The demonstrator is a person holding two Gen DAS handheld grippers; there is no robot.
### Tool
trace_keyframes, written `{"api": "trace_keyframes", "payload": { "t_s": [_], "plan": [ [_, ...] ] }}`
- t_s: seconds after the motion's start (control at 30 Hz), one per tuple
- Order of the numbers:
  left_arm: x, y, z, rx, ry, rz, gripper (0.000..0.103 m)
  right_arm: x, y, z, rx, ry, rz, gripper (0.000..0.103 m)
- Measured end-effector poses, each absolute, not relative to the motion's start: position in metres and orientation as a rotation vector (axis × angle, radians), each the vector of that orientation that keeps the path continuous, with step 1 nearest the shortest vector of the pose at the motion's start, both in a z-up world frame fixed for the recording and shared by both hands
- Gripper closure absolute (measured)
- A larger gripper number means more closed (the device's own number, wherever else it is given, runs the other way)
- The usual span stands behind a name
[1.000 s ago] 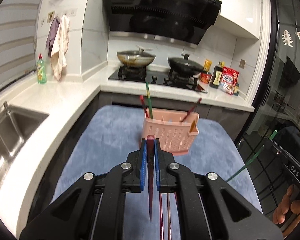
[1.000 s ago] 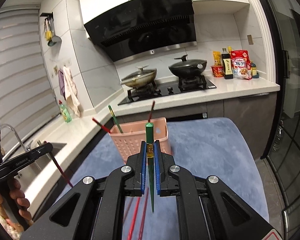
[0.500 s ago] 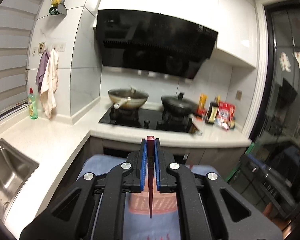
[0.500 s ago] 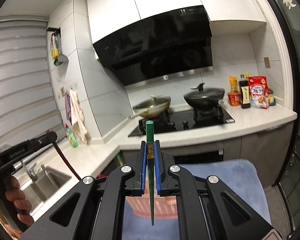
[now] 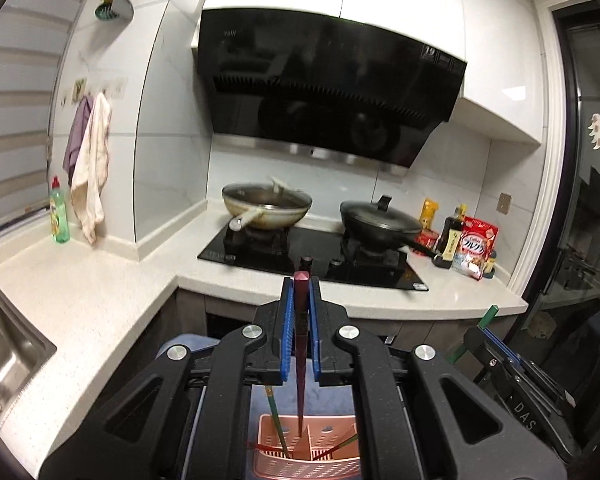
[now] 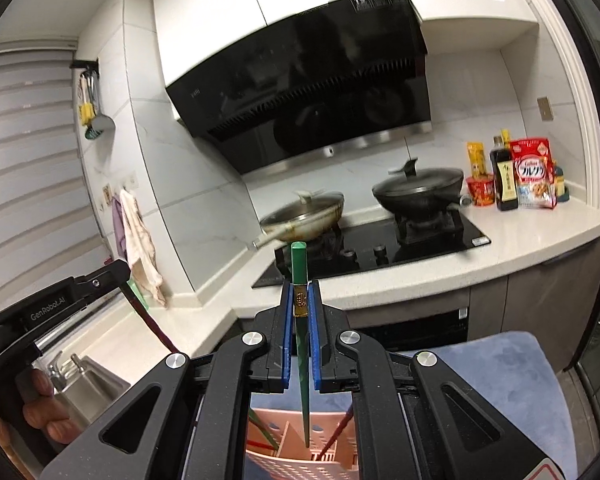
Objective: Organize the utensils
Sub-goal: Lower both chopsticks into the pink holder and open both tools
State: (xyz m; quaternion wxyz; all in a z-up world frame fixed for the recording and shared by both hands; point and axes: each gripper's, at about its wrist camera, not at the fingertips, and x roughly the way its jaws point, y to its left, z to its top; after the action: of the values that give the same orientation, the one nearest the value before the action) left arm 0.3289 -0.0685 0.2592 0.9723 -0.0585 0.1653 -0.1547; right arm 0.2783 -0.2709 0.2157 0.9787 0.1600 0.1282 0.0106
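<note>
My left gripper [image 5: 300,292] is shut on a dark red chopstick [image 5: 301,352], held upright with its tip over the pink utensil basket [image 5: 306,458]. The basket holds a green chopstick [image 5: 276,420] and red ones. My right gripper [image 6: 300,296] is shut on a green chopstick [image 6: 302,356], upright, tip hanging just above the same basket [image 6: 284,456]. In the right wrist view the left gripper [image 6: 60,300] shows at the left with its red chopstick [image 6: 152,324]. In the left wrist view the right gripper [image 5: 500,356] shows at the right.
The basket stands on a blue mat [image 6: 492,372]. Behind are a white counter [image 5: 100,300], a hob with a wok [image 5: 266,210] and a lidded black pan [image 5: 380,222], bottles and packets [image 5: 472,246], and a sink [image 5: 4,356] at the left.
Both grippers have risen and tilted level, moving over the basket. The chopstick tips now hang above the basket's compartments. Both grips are unchanged.
</note>
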Motion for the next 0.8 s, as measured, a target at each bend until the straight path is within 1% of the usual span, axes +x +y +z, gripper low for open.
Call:
{"api": "trace_keyframes", "payload": {
  "t_s": [0.27,0.33,0.37,0.47,0.57,0.63,0.67,0.8],
  "plan": [
    [0.342,-0.070,0.218,-0.105,0.427,-0.312,0.096,0.294,-0.277,0.170,0.350,0.353,0.021,0.096],
    [0.342,-0.069,0.213,-0.110,0.446,-0.322,0.095,0.291,-0.278,0.165,0.343,0.354,0.009,0.092],
    [0.342,-0.069,0.212,-0.107,0.447,-0.311,0.094,0.290,-0.278,0.166,0.341,0.351,0.005,0.091],
    [0.340,-0.066,0.212,-0.108,0.448,-0.299,0.082,0.285,-0.278,0.172,0.339,0.337,0.003,0.090],
    [0.336,-0.064,0.215,-0.101,0.439,-0.287,0.082,0.279,-0.276,0.183,0.332,0.321,0.010,0.089],
    [0.331,-0.063,0.216,-0.098,0.438,-0.284,0.077,0.273,-0.272,0.190,0.324,0.309,0.016,0.089],
    [0.328,-0.062,0.217,-0.096,0.437,-0.282,0.071,0.269,-0.271,0.193,0.321,0.303,0.021,0.089],
    [0.312,-0.060,0.220,-0.063,0.427,-0.276,0.070,0.253,-0.264,0.201,0.317,0.301,0.042,0.088]
  ]
}}
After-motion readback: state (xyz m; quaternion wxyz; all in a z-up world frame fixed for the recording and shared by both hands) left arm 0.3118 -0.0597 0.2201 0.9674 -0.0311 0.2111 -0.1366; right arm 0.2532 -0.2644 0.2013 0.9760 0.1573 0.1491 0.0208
